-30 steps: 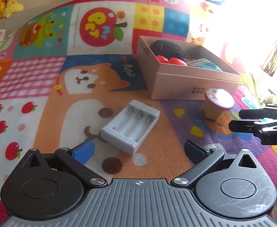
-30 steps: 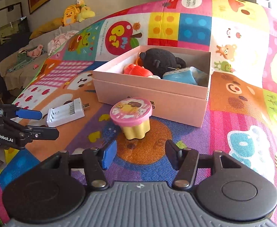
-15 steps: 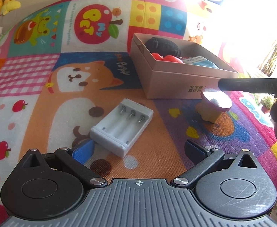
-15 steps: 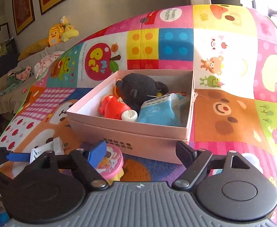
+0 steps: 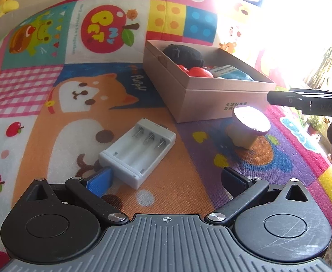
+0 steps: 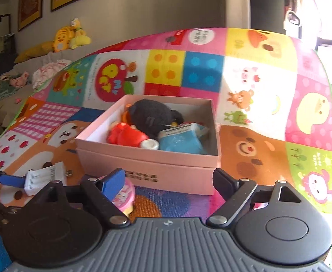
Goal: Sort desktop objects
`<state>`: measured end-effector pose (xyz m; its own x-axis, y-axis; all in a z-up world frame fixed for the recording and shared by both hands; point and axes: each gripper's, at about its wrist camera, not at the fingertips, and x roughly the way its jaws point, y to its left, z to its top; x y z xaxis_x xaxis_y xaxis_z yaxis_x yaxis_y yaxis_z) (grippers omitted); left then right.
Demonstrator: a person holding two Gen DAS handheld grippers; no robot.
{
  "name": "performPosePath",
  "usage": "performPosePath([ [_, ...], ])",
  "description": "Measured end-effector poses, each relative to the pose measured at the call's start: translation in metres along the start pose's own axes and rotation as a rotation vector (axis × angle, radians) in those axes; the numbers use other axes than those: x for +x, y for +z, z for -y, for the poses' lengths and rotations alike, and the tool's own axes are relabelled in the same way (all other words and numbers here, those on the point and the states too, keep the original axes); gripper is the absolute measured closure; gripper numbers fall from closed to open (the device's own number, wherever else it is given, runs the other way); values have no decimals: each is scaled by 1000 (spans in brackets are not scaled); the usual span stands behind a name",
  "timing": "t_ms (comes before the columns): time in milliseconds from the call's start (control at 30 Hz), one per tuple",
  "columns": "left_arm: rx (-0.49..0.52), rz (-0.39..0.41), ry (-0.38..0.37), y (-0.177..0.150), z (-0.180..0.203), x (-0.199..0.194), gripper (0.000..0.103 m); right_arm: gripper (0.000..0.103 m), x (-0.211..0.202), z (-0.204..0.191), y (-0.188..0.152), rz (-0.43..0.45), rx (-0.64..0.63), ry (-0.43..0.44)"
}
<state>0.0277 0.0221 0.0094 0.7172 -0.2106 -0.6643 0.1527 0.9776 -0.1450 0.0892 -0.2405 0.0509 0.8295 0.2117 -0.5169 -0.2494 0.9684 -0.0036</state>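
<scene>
A bright cartoon play mat [image 5: 52,117] covers the surface, with framed pictures on the wall behind and a pink box [image 6: 147,165] already holding 3 or more items. The left gripper [image 5: 166,181] hovers with jaws spread wide, its blue finger just beside the white battery holder [image 5: 138,151]; the right gripper [image 6: 168,183], also spread and empty, hangs above the pink-lidded cup [image 5: 249,129] in front of the box. A skewed closing could push the holder away.
</scene>
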Motion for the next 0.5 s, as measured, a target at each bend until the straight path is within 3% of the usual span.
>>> performPosePath([
  [100,-4,1,13,0,-2,0,0,19,17,22,5,-25,110,-37],
  [167,-8,-3,19,0,-4,0,0,35,29,25,6,-49,104,-10],
  [200,-7,-3,21,0,-5,0,0,37,34,23,5,-51,84,-12],
  [500,-16,-2,29,2,-9,-1,0,35,44,-5,11,-13,3,14],
])
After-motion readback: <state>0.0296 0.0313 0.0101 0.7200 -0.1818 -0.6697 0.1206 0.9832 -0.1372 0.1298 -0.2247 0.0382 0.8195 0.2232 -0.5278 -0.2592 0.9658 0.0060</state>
